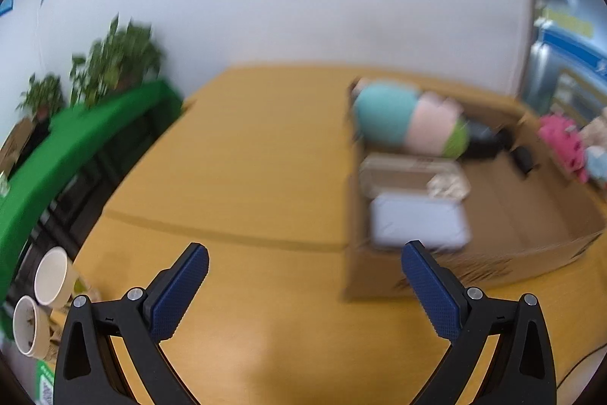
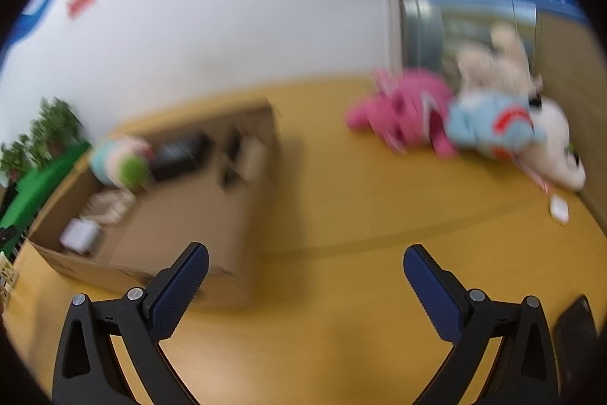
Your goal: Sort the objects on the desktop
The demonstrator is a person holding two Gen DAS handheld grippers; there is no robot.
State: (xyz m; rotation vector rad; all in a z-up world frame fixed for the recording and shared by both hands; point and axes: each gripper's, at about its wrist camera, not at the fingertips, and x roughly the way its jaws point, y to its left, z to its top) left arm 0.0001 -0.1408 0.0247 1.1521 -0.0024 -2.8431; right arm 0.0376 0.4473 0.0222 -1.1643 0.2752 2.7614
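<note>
The cardboard box (image 1: 531,215) sits open-topped on the yellow wooden desk (image 1: 246,158), and it serves as the landmark here. Inside the box, at its far end, lies a plush toy (image 1: 406,120) in teal, pink and green bands. Beside that toy, further into the box, is a dark object (image 1: 489,139), too blurred to name. Nearer the box's front wall are a beige flat case (image 1: 402,173) and, just in front of it, a pale lavender flat case (image 1: 417,219); a crumpled light scrap (image 1: 447,185) rests between them.

Outside the box, to its right, a pink plush toy (image 2: 406,116) lies on the desk, touching a light-blue plush toy (image 2: 489,124), with a cream plush toy (image 2: 493,63) behind them and a white one (image 2: 557,147) alongside. A small white item (image 2: 559,209) lies on the desk near that pile.

Left of the box, past the desk edge, are 2 paper cups (image 1: 41,302), a green-covered table (image 1: 76,147) and potted plants (image 1: 110,63).

The left gripper (image 1: 303,287) hangs above bare desk in front of the box, its jaws spread wide and holding nothing. The right gripper (image 2: 305,287) is likewise spread wide and empty, over the desk to the right of the box's front corner. Both views are motion-blurred.
</note>
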